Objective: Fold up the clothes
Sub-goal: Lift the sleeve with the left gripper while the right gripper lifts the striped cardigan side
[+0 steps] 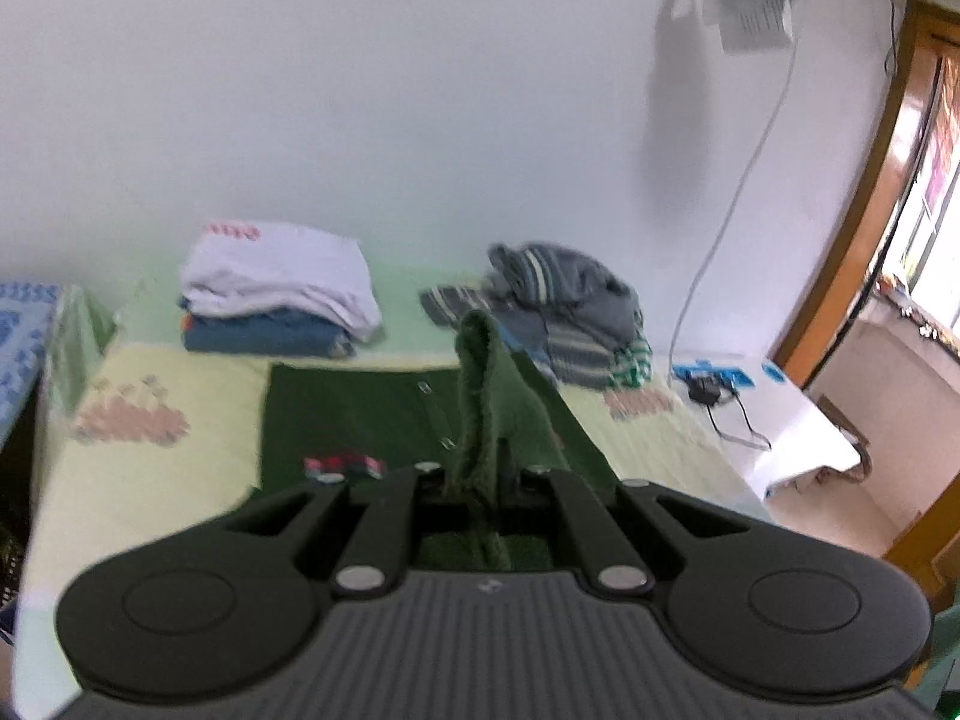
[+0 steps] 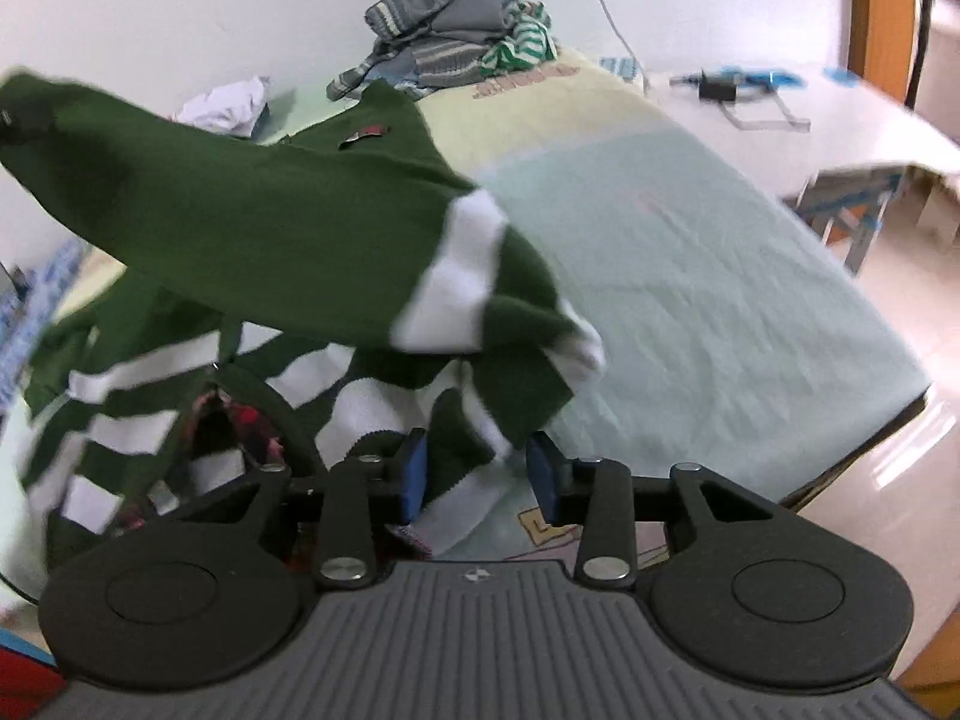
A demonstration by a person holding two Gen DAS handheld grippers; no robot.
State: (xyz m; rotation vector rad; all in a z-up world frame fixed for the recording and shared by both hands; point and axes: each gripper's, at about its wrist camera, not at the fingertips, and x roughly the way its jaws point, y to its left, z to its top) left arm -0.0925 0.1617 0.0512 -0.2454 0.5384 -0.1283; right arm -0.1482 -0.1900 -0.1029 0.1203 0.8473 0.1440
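Two grippers work the green sweater [image 2: 252, 204] over the bed [image 2: 690, 252]: left gripper [image 1: 480, 474] pinches its edge, right gripper [image 2: 477, 468] is spread around a striped cuff; mid-fold, next needs right to clamp

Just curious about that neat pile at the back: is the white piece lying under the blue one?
No, the white garment lies on top of the blue garment.
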